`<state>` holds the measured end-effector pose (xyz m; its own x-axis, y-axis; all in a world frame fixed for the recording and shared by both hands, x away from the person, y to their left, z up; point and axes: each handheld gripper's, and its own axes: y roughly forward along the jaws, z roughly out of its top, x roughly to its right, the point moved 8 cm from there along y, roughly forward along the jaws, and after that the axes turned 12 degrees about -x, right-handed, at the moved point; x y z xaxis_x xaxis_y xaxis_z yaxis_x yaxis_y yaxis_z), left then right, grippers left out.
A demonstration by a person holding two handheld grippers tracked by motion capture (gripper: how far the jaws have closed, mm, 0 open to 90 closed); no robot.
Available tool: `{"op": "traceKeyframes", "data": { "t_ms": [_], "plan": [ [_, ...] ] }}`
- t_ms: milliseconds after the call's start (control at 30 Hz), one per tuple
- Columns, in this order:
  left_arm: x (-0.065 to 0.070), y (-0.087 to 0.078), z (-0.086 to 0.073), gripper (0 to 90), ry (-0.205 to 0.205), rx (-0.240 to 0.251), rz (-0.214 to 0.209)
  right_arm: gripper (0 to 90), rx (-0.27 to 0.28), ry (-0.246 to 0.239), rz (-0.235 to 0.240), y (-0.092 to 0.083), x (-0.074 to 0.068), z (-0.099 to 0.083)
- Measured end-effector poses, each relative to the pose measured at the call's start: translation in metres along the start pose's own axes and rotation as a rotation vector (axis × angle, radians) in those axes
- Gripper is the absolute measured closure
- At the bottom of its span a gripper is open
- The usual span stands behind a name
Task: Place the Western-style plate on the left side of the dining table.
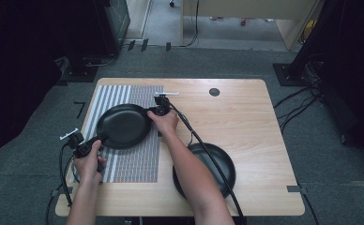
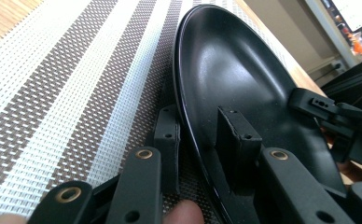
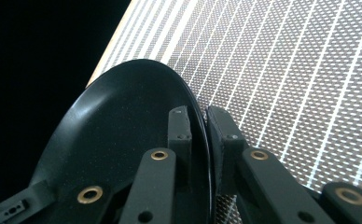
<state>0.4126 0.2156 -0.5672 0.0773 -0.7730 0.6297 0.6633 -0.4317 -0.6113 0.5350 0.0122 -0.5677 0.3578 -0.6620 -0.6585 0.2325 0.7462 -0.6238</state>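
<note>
Black plate (image 1: 123,125) on striped mat (image 1: 133,164), desk's 10 o'clock. My R tongs (image 3: 198,122) pinch its rim at 2; L tongs (image 2: 202,133) straddle rim at 8, spread, not pressing. Placement near done; release left. Second plate (image 1: 220,164) at 5 waits.

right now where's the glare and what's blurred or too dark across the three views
Left gripper view: soft sheen inside the round black plate, background past the table blurred. Right gripper view: left corner black beyond the table edge, striped woven placemat bright. High view: room edges in deep shadow, light wooden table evenly lit.
</note>
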Motion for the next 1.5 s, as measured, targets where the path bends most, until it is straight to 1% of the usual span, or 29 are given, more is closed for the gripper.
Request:
{"op": "traceKeyframes", "data": {
  "t_ms": [100, 167, 300, 467, 600, 667, 767, 833, 900, 967, 1000, 1067, 1133, 1200, 1267, 1333, 1400, 1500],
  "plan": [
    [0.001, 0.000, -0.001, 71.2, 0.008, 0.009, 0.015, 81.4, -0.004, 0.022, 0.020, 0.000, 0.001, 0.001],
    [0.001, 0.000, -0.001, 71.0, 0.007, 0.012, 0.014, 81.5, -0.006, 0.024, 0.026, 0.000, 0.001, 0.001],
    [0.001, 0.000, -0.002, 70.9, 0.011, 0.018, 0.023, 81.4, -0.010, 0.016, 0.026, 0.001, 0.001, 0.001],
    [0.002, 0.000, -0.002, 70.0, 0.002, 0.022, 0.013, 81.1, -0.020, 0.012, 0.019, 0.001, 0.001, 0.003],
    [0.002, 0.000, -0.002, 69.8, 0.004, 0.024, 0.015, 80.8, -0.015, 0.008, 0.011, 0.002, 0.001, 0.004],
    [0.002, 0.000, -0.002, 69.3, 0.002, 0.023, 0.010, 80.4, -0.015, -0.002, 0.000, 0.002, 0.000, 0.004],
    [0.002, 0.000, -0.002, 68.4, -0.001, 0.020, -0.004, 79.8, -0.024, 0.007, -0.007, 0.002, 0.000, 0.005],
    [0.002, -0.001, -0.002, 66.2, -0.007, 0.019, -0.019, 78.7, -0.031, 0.020, 0.000, 0.003, 0.000, 0.005],
    [0.001, -0.002, -0.001, 63.9, -0.028, 0.018, -0.042, 72.7, -0.039, 0.048, -0.003, 0.003, 0.002, 0.005],
    [0.000, -0.003, -0.001, 60.4, -0.054, 0.016, -0.066, 68.0, -0.037, 0.062, -0.006, 0.000, 0.003, 0.007],
    [0.000, -0.004, -0.001, 58.0, -0.050, 0.018, -0.068, 65.2, -0.020, 0.074, -0.016, -0.003, 0.004, 0.009],
    [0.001, -0.005, 0.000, 52.9, -0.033, 0.033, -0.050, 58.4, 0.034, 0.066, -0.058, -0.012, 0.009, 0.016],
    [0.001, -0.007, 0.001, 48.7, -0.008, 0.044, -0.011, 55.0, 0.075, 0.056, -0.083, -0.024, 0.010, 0.024],
    [-0.001, -0.010, 0.003, 44.4, 0.020, 0.054, 0.040, 50.7, 0.114, 0.033, -0.099, -0.037, 0.009, 0.030],
    [-0.002, -0.013, 0.005, 40.2, 0.043, 0.065, 0.078, 48.7, 0.144, 0.006, -0.116, -0.050, 0.007, 0.036],
    [-0.003, -0.017, 0.007, 37.6, 0.062, 0.077, 0.099, 43.7, 0.158, -0.006, -0.131, -0.062, 0.006, 0.039],
    [-0.001, -0.022, 0.008, 37.2, 0.079, 0.080, 0.102, 41.0, 0.155, -0.021, -0.118, -0.074, 0.001, 0.040],
    [0.006, -0.028, 0.008, 35.1, 0.120, 0.081, 0.107, 34.9, 0.154, -0.058, -0.112, -0.092, -0.007, 0.038]
  ]
}}
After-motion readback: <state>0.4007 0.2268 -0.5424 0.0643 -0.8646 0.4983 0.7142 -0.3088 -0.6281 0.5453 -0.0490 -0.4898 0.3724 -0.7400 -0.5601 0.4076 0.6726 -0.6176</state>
